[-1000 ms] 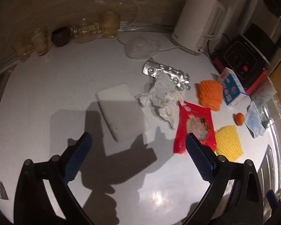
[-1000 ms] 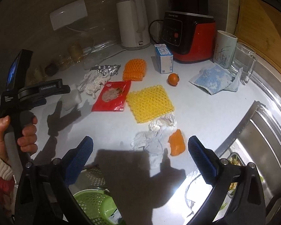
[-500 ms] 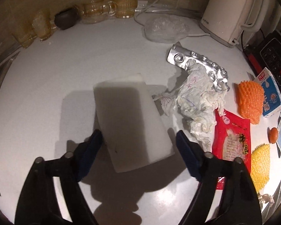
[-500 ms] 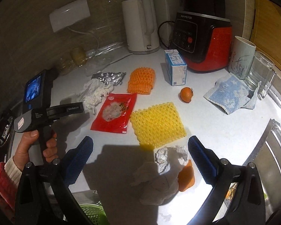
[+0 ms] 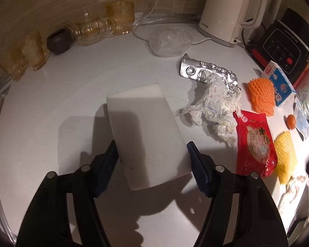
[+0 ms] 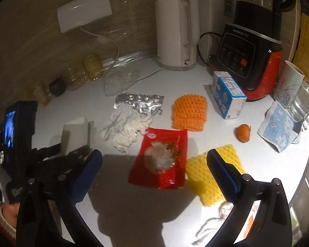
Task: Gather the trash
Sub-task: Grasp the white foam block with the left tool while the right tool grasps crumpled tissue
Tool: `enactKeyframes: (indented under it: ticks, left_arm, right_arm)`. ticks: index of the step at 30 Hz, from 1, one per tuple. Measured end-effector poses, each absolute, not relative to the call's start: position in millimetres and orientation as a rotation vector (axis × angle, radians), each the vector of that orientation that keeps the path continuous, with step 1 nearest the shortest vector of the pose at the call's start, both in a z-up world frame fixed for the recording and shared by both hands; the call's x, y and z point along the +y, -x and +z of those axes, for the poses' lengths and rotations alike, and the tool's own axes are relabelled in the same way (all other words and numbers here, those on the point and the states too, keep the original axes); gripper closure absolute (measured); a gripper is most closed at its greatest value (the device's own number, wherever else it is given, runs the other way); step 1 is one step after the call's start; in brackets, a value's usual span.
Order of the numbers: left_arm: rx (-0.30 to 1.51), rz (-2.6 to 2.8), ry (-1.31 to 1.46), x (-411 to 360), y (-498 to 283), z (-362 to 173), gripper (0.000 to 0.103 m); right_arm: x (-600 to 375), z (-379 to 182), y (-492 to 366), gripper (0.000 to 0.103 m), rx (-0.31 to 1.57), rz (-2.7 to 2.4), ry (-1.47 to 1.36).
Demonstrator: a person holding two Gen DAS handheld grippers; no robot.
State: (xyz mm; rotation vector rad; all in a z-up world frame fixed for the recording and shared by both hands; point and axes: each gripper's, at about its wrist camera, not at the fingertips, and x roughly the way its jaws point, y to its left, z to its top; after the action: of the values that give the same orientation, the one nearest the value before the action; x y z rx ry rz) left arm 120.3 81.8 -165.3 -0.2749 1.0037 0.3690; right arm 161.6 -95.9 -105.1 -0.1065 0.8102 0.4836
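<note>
Left tool [image 5: 151,154] jaws closing around white foam block [image 5: 146,131] on counter [image 5: 51,103]; crumpled tissue [image 5: 214,109] beside.

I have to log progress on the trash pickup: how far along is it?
Nothing looks collected yet. In hand: the left hand-held gripper is closing around the white foam block. Left on the counter: crumpled tissue, foil blister pack, red snack packet, orange and yellow foam nets.

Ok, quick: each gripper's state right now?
Left gripper: closing around the white block, pads at its sides.
Right gripper: open, empty.
</note>
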Motion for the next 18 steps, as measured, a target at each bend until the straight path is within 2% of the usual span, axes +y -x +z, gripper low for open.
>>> enactKeyframes:
  ticks: [13, 16, 18]
  left_arm:
    - [0.979, 0.279, 0.136, 144.7, -80.7, -152.1, 0.038]
    - [0.989, 0.26, 0.138, 155.1, -75.7, -157.2, 0.038]
    - [0.998, 0.25, 0.145, 159.9, -74.8, -160.3, 0.038]
  right_arm:
    - [13.2, -155.2, -210.2, 0.003, 0.871, 0.38, 0.148]
    - [24.1, -168.1, -218.9, 0.012, 0.898, 0.346, 0.16]
    - [29.0, -175.4, -223.1, 0.022, 0.921, 0.339, 0.163]
